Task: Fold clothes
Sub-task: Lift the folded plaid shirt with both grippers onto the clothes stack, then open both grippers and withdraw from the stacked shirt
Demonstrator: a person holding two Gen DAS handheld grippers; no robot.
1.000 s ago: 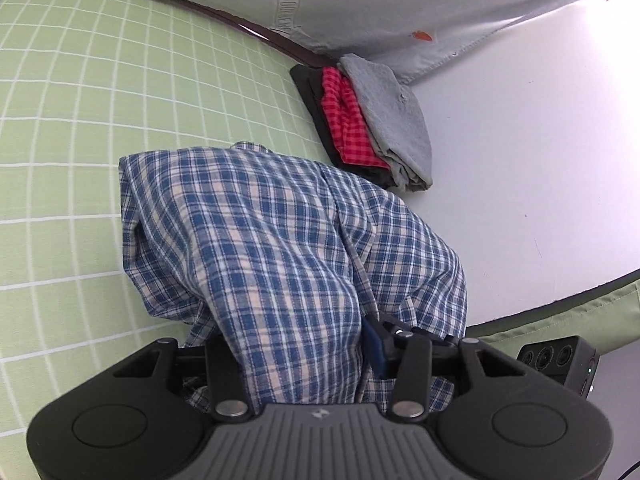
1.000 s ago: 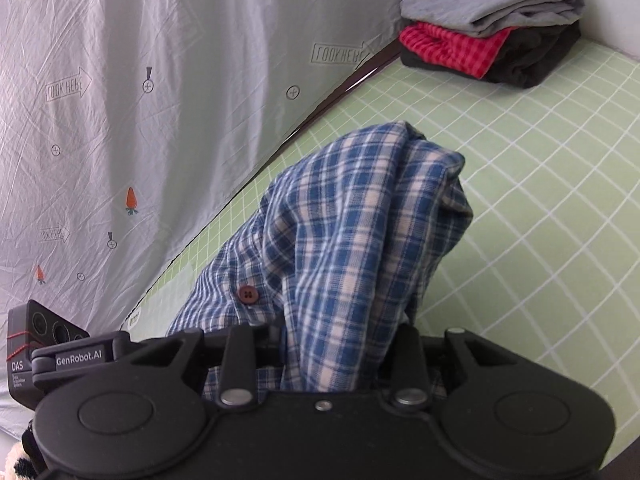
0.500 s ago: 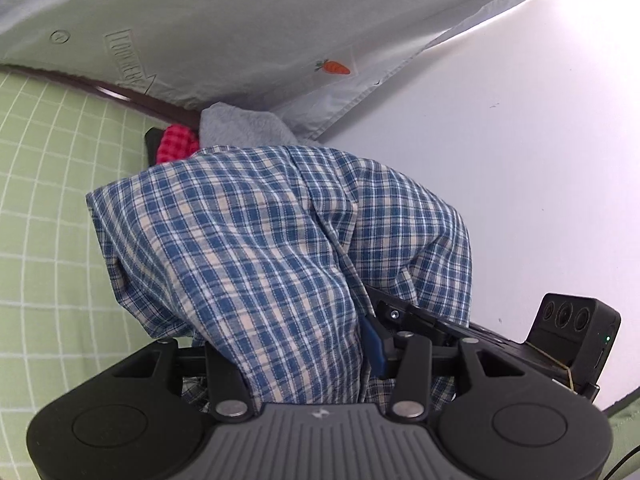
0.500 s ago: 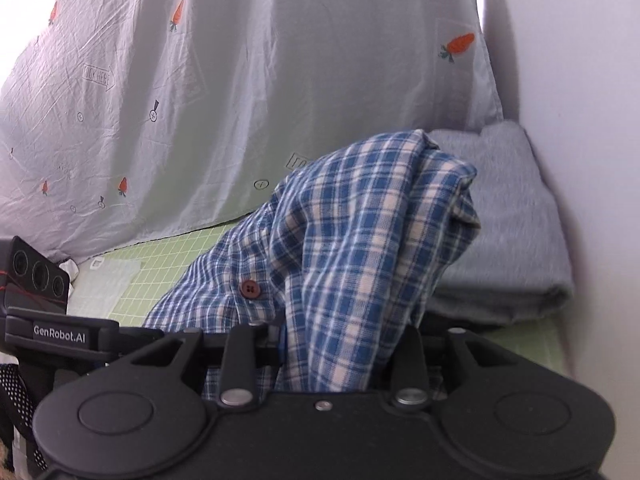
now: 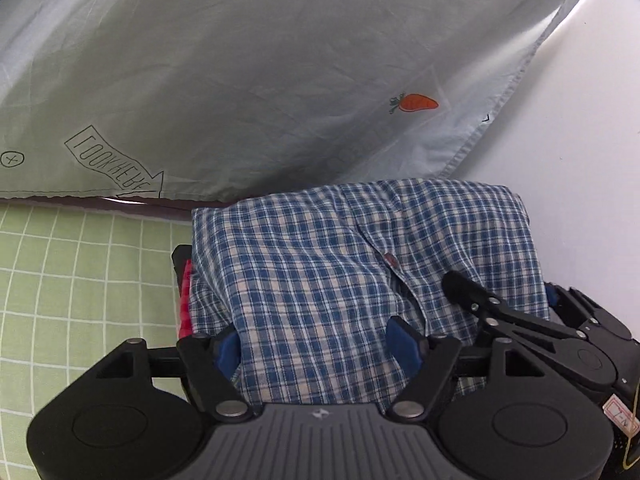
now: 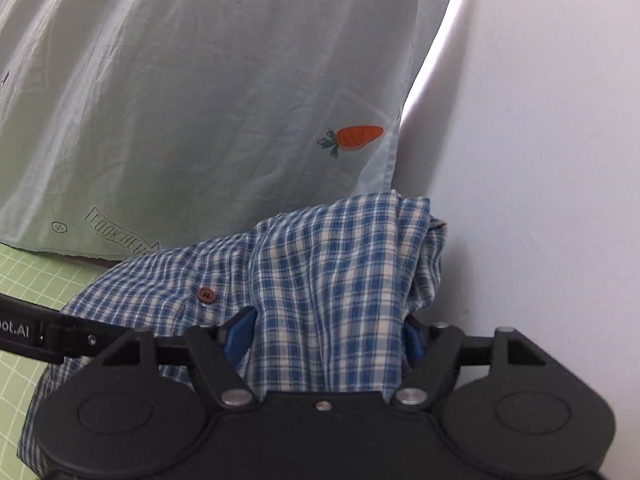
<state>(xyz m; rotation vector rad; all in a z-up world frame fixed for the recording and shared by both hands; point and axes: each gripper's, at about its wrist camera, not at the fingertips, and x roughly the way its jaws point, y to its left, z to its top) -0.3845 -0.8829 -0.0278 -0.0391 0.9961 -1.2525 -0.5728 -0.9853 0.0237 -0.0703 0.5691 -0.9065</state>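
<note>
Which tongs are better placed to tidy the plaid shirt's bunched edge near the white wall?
Right tongs: jaws opening around the plaid shirt, whose bunched edge lies just ahead.

one plaid shirt (image 5: 320,280), two tools, one carrot-print sheet (image 5: 280,80)

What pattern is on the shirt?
A blue and cream check on the shirt, clearest in the left wrist view.

Two wrist fisheye views, each looking forward and slightly down, very close over a blue plaid shirt (image 5: 360,280) (image 6: 340,280). Shared by both: carrot-print sheet (image 5: 280,80) (image 6: 200,100), white wall (image 5: 580,140) (image 6: 540,160), green grid cover (image 5: 80,280) (image 6: 32,276).
</note>
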